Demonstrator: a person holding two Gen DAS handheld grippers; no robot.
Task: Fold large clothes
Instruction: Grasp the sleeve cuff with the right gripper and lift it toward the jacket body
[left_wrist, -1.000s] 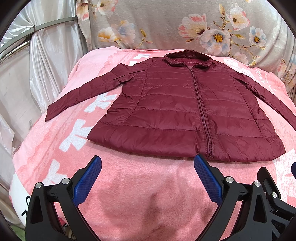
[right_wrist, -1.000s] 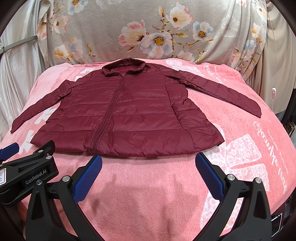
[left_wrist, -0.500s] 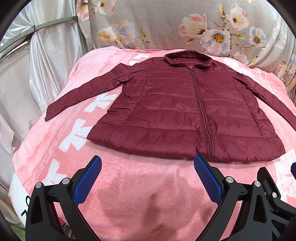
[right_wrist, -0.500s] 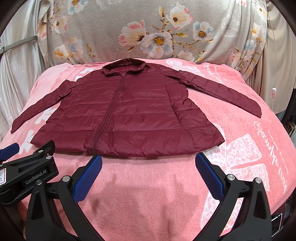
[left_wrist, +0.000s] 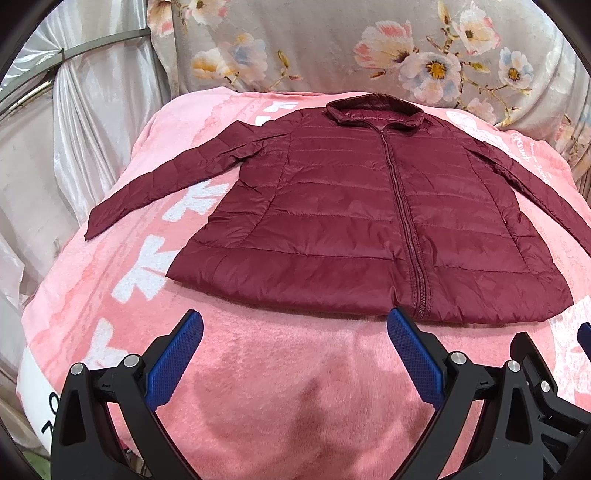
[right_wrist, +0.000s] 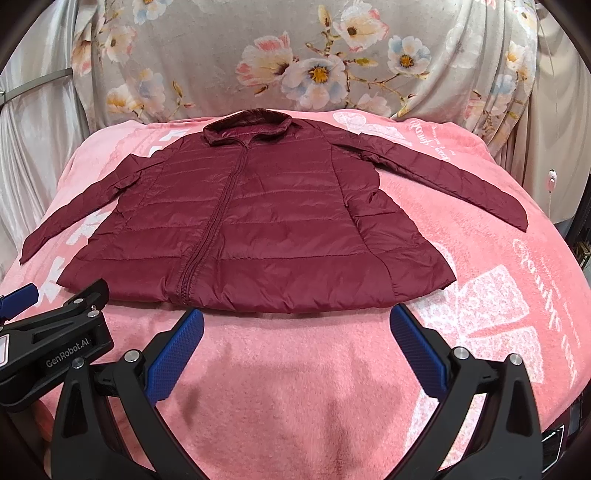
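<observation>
A dark red quilted jacket (left_wrist: 351, 206) (right_wrist: 258, 221) lies flat and zipped on a pink blanket (left_wrist: 280, 369) (right_wrist: 295, 369), collar at the far side, both sleeves spread outward. My left gripper (left_wrist: 293, 325) is open and empty, hovering just short of the hem near the zipper's lower end. My right gripper (right_wrist: 295, 325) is also open and empty, in front of the hem's right half. The left gripper's black body (right_wrist: 55, 343) shows at the lower left of the right wrist view.
A floral grey cloth (right_wrist: 314, 66) hangs behind the bed. Pale satin drapery (left_wrist: 85, 122) and a metal rail stand at the left. The blanket drops off at the left and right edges; a white cord (right_wrist: 551, 184) hangs at the right.
</observation>
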